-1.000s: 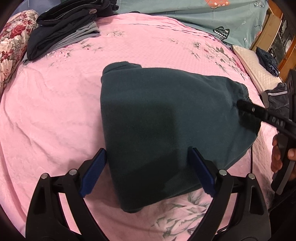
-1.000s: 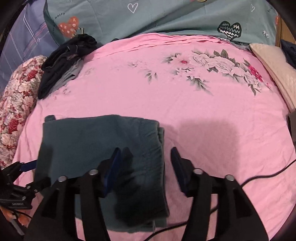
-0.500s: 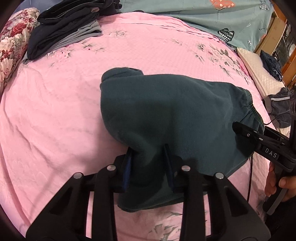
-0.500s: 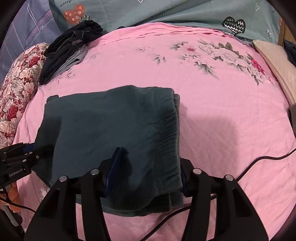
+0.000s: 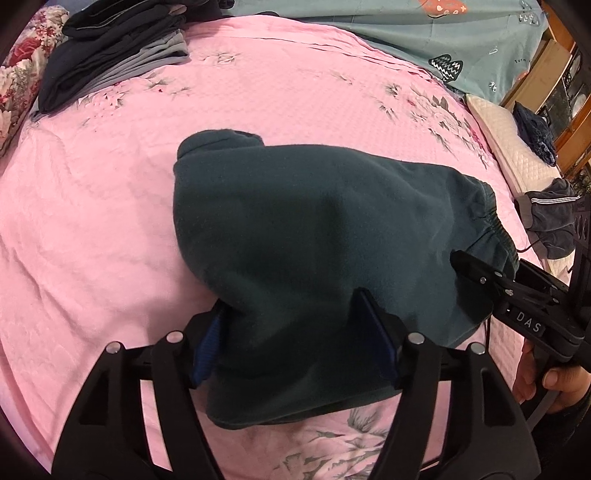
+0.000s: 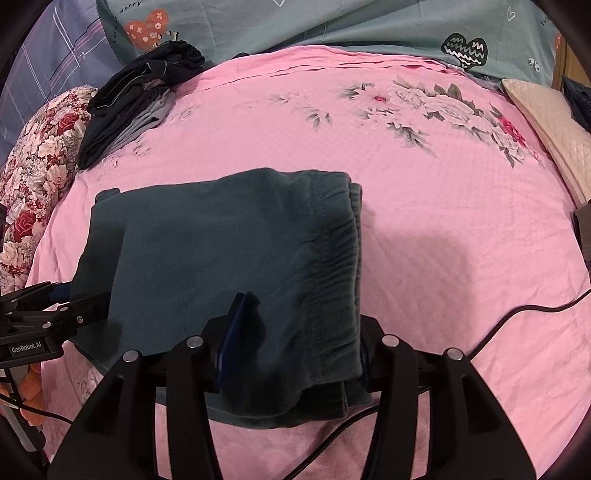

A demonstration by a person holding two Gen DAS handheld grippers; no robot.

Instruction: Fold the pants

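The dark teal fleece pants (image 5: 314, 229) lie folded into a thick bundle on the pink bedspread (image 5: 92, 206). My left gripper (image 5: 295, 339) is shut on the bundle's near left end. My right gripper (image 6: 291, 339) is shut on the waistband end, where the elastic (image 6: 332, 258) shows. The near edge of the bundle is raised off the bed. Each gripper shows in the other's view: the right gripper (image 5: 517, 306) at the right side, the left gripper (image 6: 44, 317) at the left side.
A stack of dark and grey folded clothes (image 5: 110, 48) sits at the far left of the bed, also in the right wrist view (image 6: 136, 107). A floral pillow (image 6: 33, 170) is left, a cream pillow (image 6: 550, 122) right, a teal quilt (image 6: 332, 26) behind. A black cable (image 6: 517, 317) crosses the right side.
Both grippers went from open around the pants to shut on them. The bundle has bunched up and its near edge has lifted toward the cameras.
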